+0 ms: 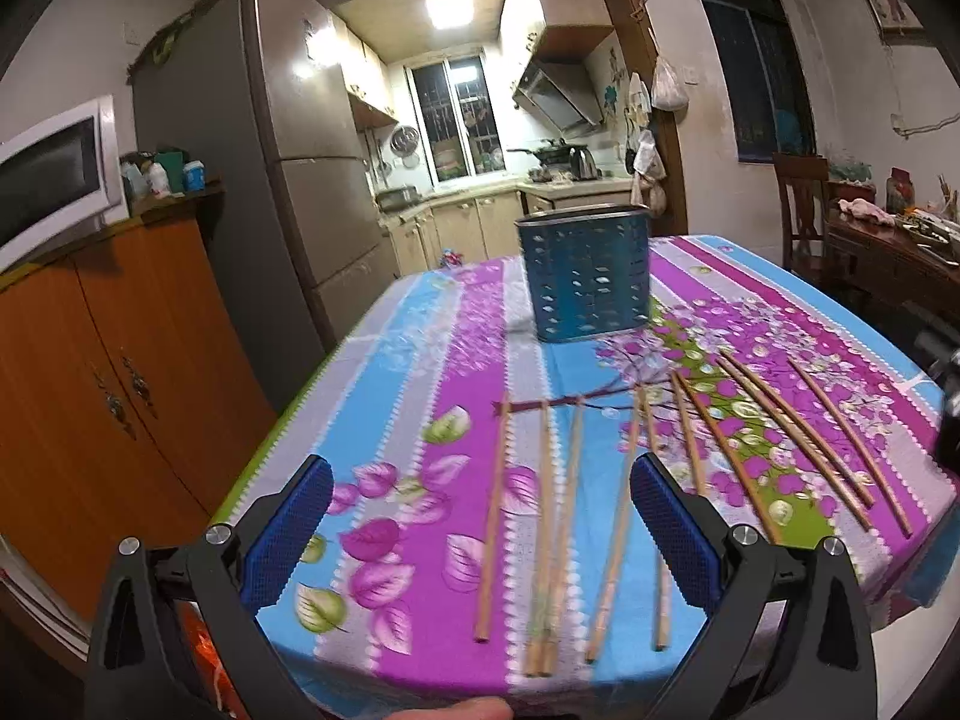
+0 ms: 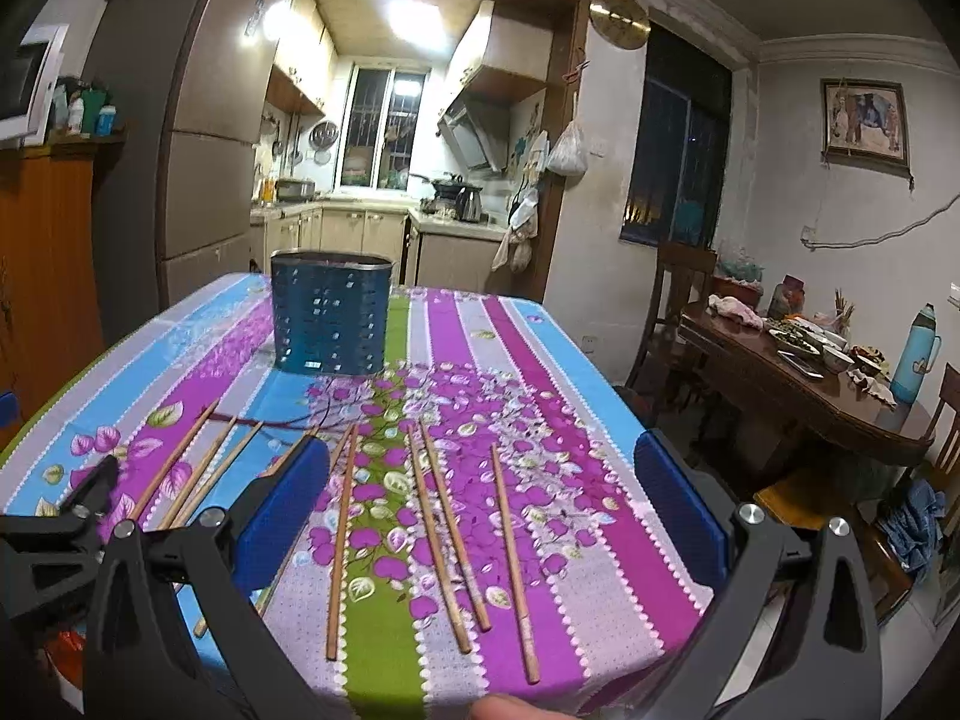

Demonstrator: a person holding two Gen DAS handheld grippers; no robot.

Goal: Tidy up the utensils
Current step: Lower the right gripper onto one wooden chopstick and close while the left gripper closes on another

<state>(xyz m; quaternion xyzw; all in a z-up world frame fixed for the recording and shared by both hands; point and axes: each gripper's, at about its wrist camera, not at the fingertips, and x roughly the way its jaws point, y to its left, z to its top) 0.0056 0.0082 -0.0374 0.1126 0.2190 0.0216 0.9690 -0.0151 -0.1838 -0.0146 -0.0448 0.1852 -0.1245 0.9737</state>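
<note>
Several wooden chopsticks (image 1: 558,528) lie loose on a table under a striped floral cloth (image 1: 408,360), fanned out side by side. Behind them stands a blue perforated utensil holder (image 1: 585,276), upright. My left gripper (image 1: 480,516) hovers open above the near table edge, over the leftmost chopsticks. In the right wrist view the chopsticks (image 2: 444,534) lie below my right gripper (image 2: 480,504), which is open and holds nothing. The holder (image 2: 330,315) is at the far left of the cloth (image 2: 600,420). The left gripper's black frame (image 2: 54,528) shows at the left edge.
An orange cabinet (image 1: 108,396) with a microwave (image 1: 54,168) and a tall fridge (image 1: 252,180) stand to the left. On the right are a dark wooden table (image 2: 798,384) with dishes, a thermos (image 2: 915,354) and chairs. A kitchen lies beyond the doorway.
</note>
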